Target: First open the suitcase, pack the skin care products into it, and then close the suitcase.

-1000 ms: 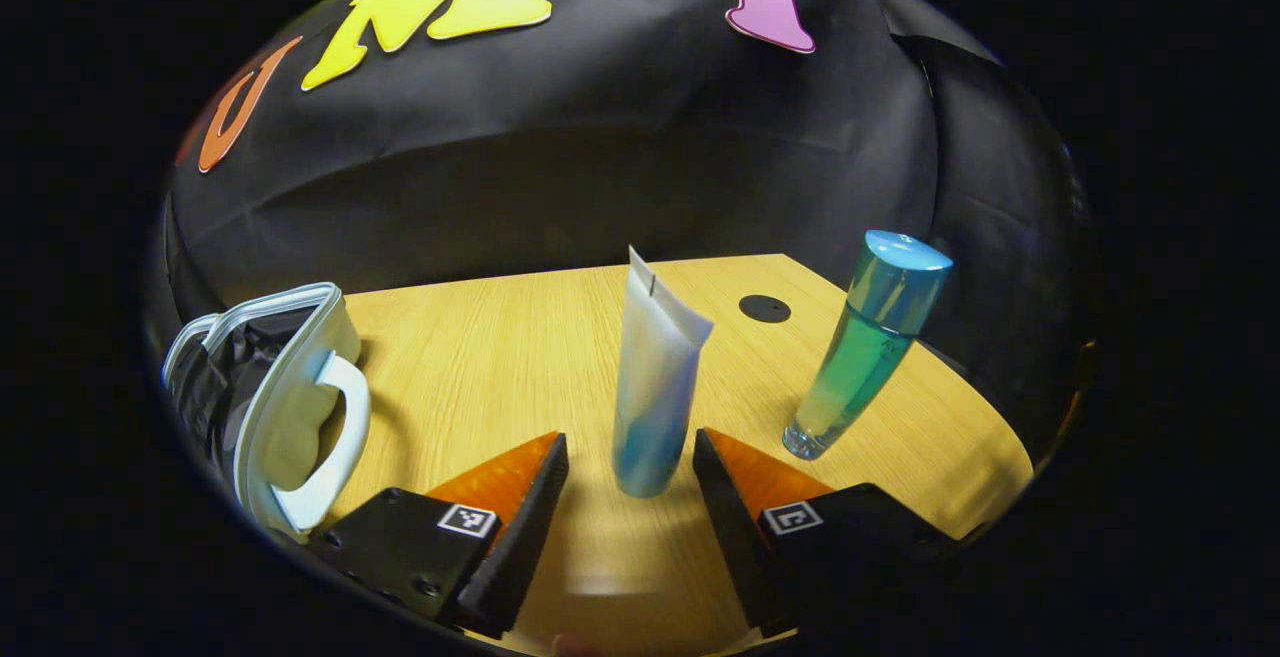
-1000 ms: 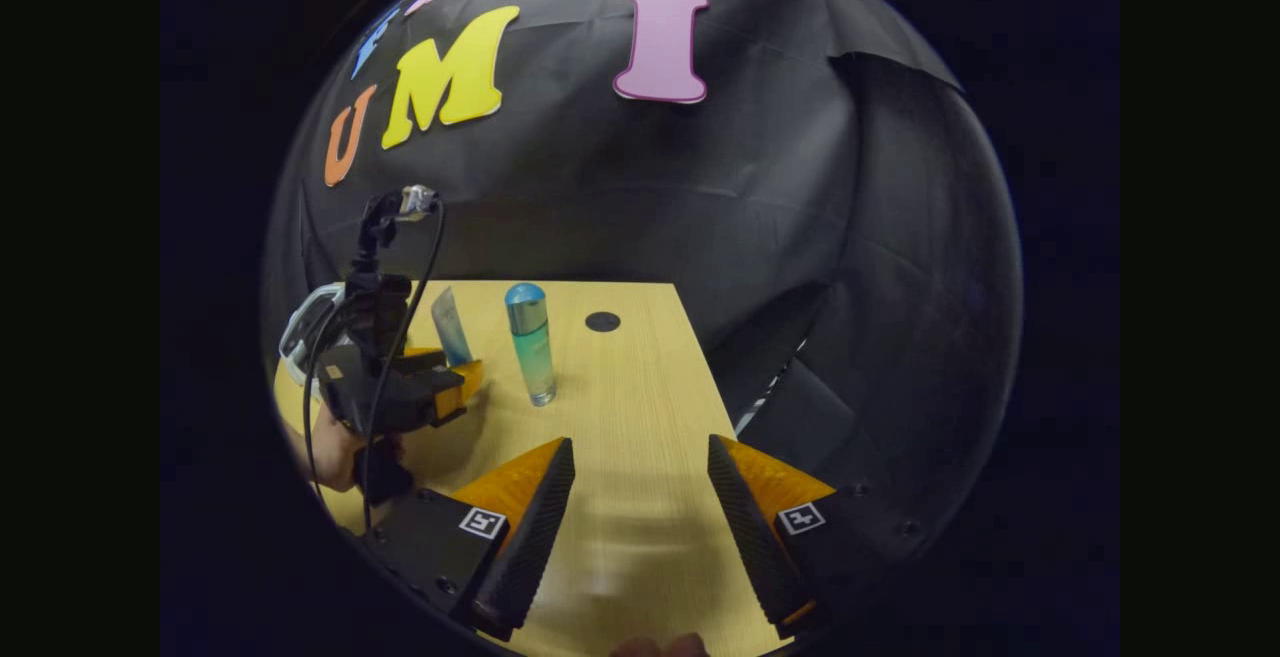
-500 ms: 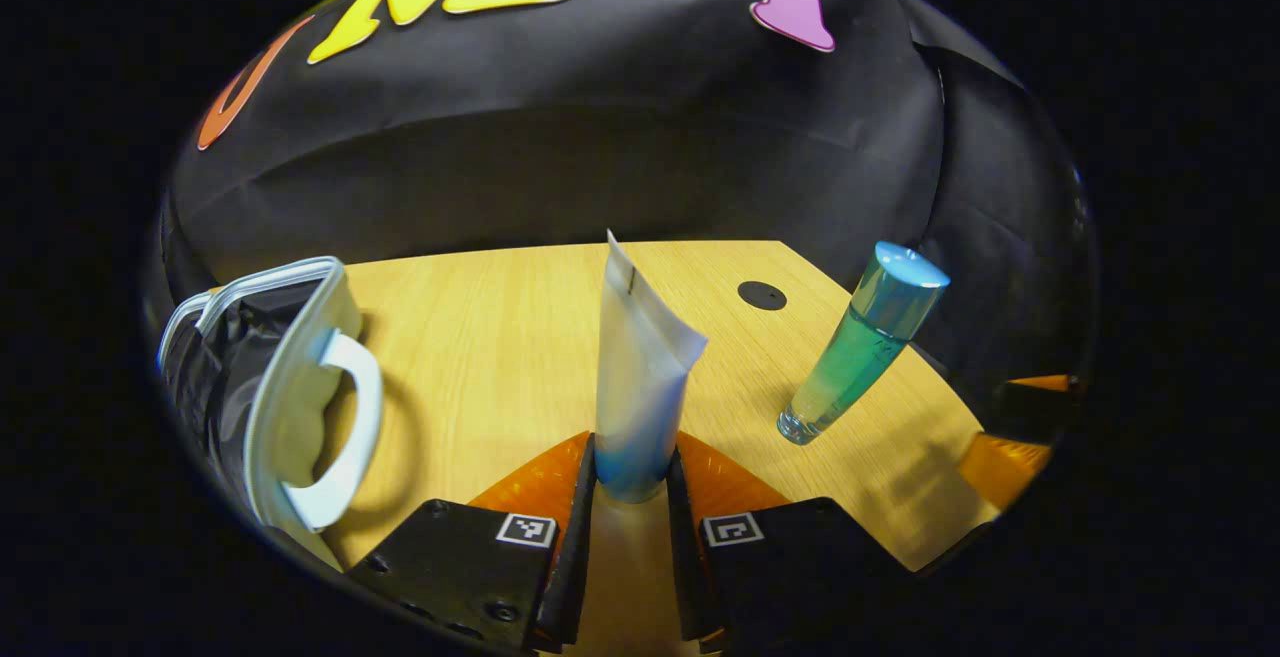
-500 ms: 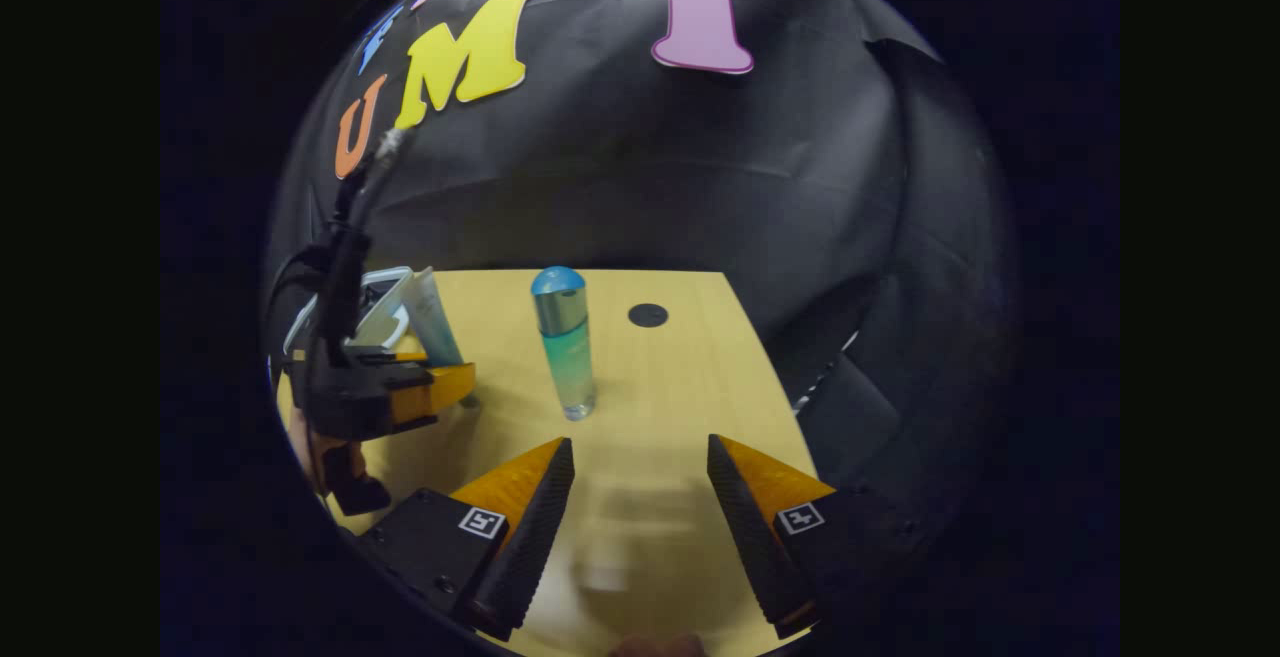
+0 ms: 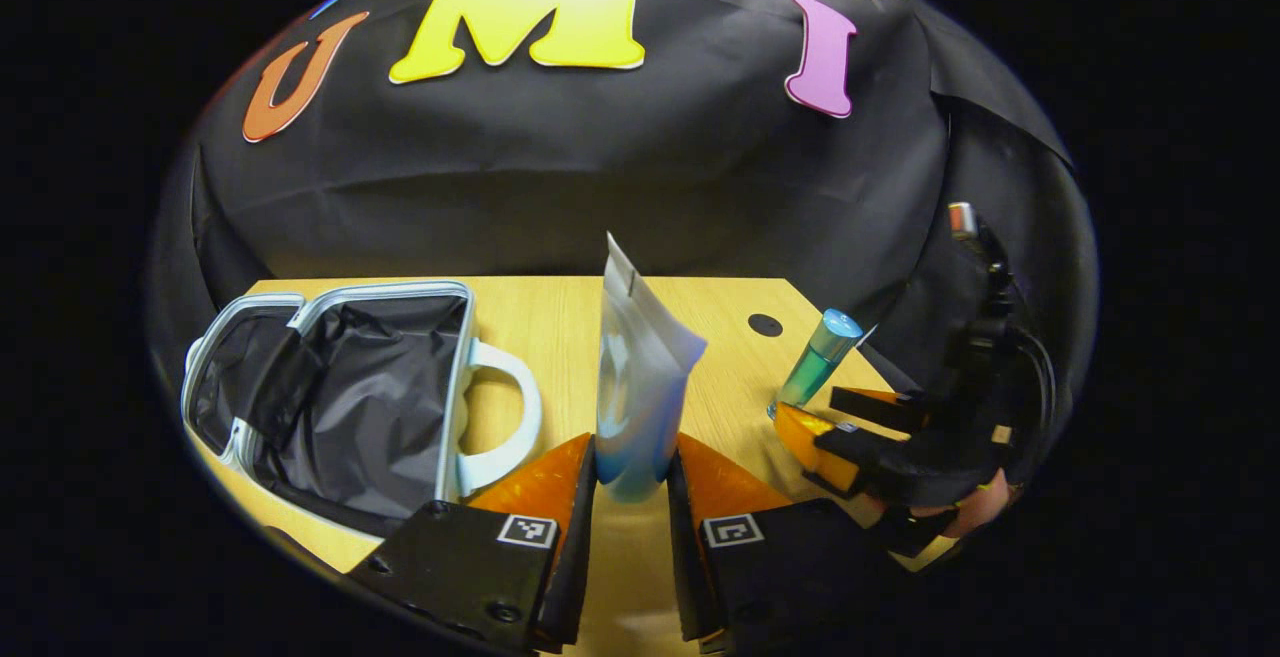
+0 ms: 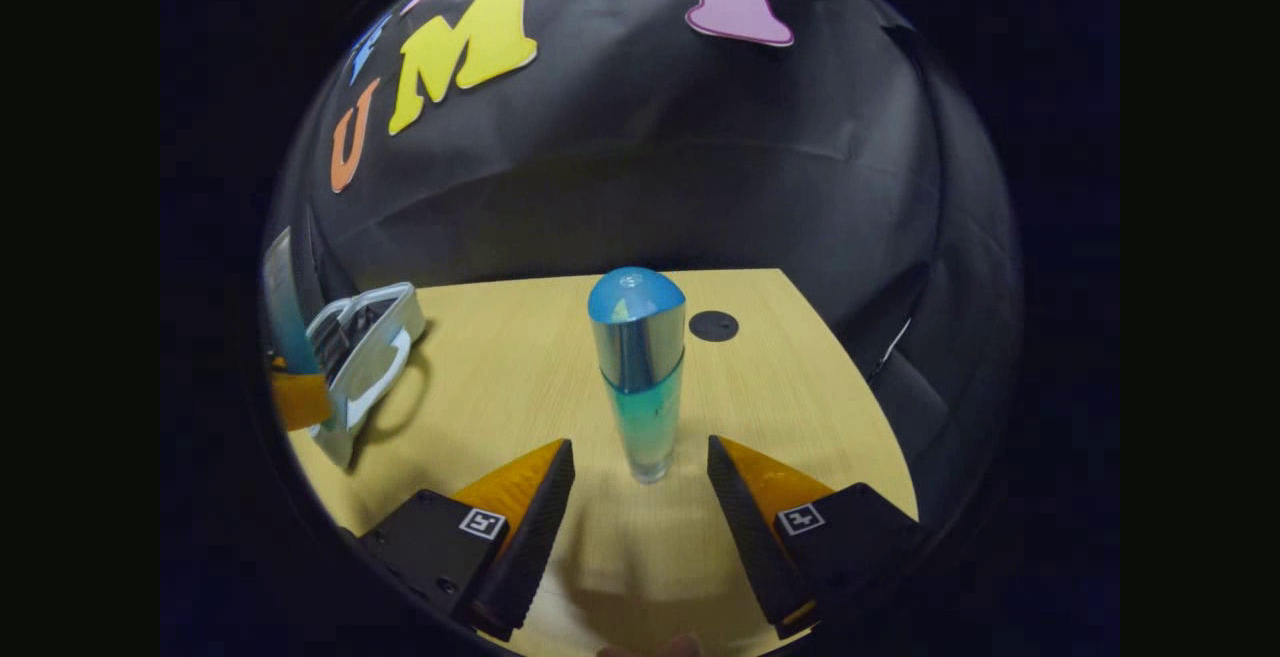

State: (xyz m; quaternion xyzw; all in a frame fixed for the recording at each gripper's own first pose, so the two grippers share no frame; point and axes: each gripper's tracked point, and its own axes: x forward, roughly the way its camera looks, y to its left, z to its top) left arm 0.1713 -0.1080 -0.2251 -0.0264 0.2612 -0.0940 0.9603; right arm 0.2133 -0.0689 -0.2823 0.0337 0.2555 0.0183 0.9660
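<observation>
Lifted tube (image 5: pixel 640 387) clamped in left gripper (image 5: pixel 632 497) jaws, right gripper (image 6: pixel 640 497) jaws wide, flanking bottle (image 6: pixel 640 377), suitcase (image 5: pixel 340 407) open

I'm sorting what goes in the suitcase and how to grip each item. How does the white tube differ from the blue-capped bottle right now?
The tube is flat, opaque and white with a crimped top; the bottle is round and clear, holding teal liquid. The left tongs are shut on the tube, while the bottle stands free on the table between the open right tongs. Both are upright, and both are outside the open suitcase.
</observation>
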